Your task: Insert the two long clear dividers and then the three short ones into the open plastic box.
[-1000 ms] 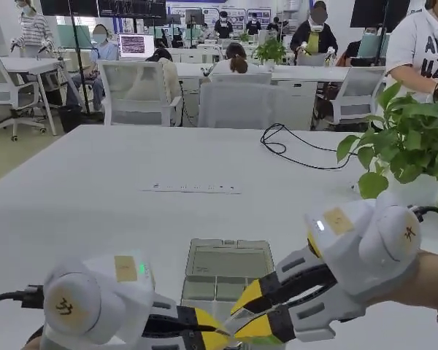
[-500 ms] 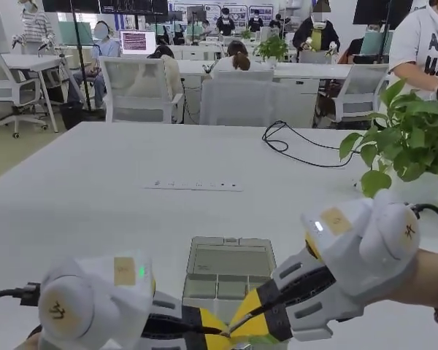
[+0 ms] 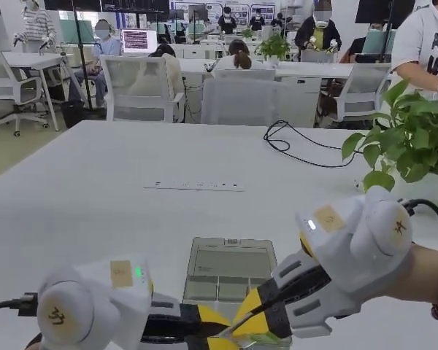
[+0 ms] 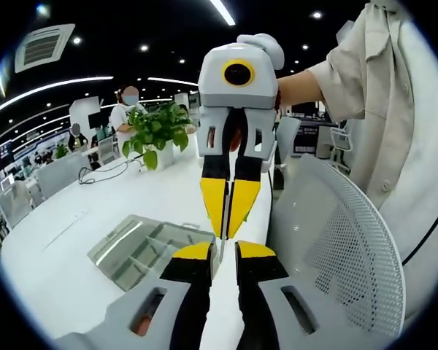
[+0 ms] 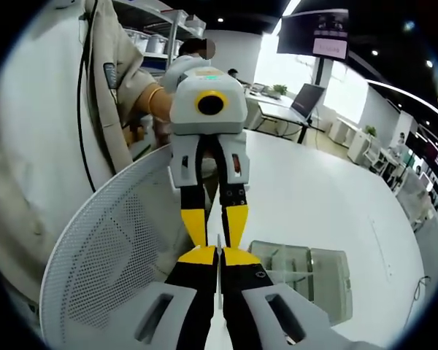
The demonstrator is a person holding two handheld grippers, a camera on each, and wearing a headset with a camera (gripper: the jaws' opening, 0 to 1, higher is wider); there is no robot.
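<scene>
A white table (image 3: 95, 219) carries the open box (image 3: 226, 261), its lid laid flat on the far side and clear partitions marking compartments inside. By the box's near edge, the left gripper (image 3: 212, 332) and right gripper (image 3: 242, 324) meet tip to tip. Each has its jaws pinching the same thin clear divider (image 4: 220, 244), which stands upright and edge-on between them. Whether it is a long or short one cannot be told.
</scene>
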